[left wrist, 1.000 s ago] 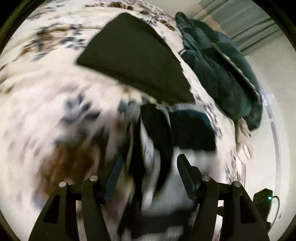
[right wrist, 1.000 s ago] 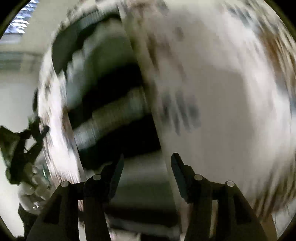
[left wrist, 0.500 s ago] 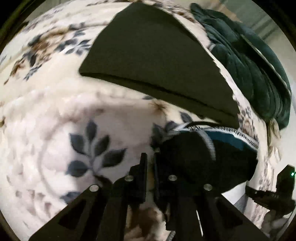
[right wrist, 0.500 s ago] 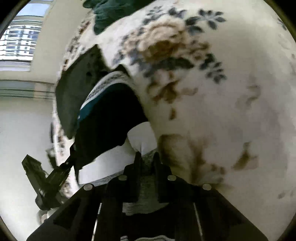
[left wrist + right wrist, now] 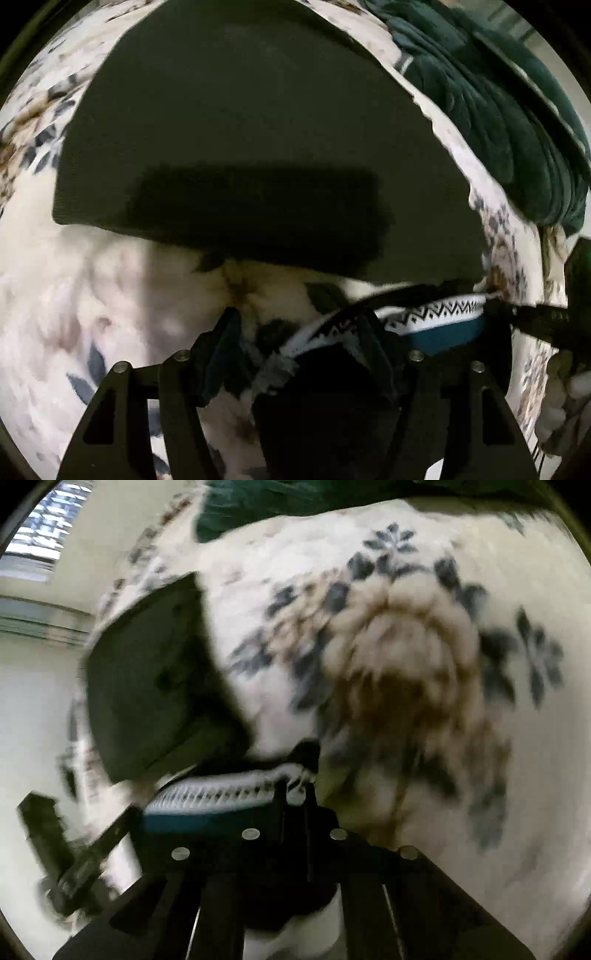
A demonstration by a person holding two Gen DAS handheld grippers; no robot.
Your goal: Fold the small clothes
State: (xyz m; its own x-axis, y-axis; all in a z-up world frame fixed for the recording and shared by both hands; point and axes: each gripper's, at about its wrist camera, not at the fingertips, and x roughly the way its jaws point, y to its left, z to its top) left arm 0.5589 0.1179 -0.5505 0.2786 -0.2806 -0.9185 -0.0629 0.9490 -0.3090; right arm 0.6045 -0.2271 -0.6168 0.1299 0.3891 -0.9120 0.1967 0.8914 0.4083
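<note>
A small black knit garment with a white zigzag band (image 5: 436,314) and a teal stripe lies on the floral blanket (image 5: 92,295). My left gripper (image 5: 297,321) stands over its left end. Its jaws are opening, with the band and black cloth between them and the pads clear of the cloth. My right gripper (image 5: 295,786) is shut on the band's right end (image 5: 221,794), blurred by motion. Just beyond the garment lies a folded dark piece (image 5: 258,147), also in the right wrist view (image 5: 147,686).
A dark green quilted cover (image 5: 498,110) is heaped at the far right of the bed, and shows at the top of the right wrist view (image 5: 258,502). The floral blanket (image 5: 443,664) spreads wide to the right. A window (image 5: 33,550) and pale wall lie past the bed's edge.
Both grippers went from open to shut on the patterned garment and carried it toward the folded dark piece. The left gripper's jaws have since parted again; the right stays shut.
</note>
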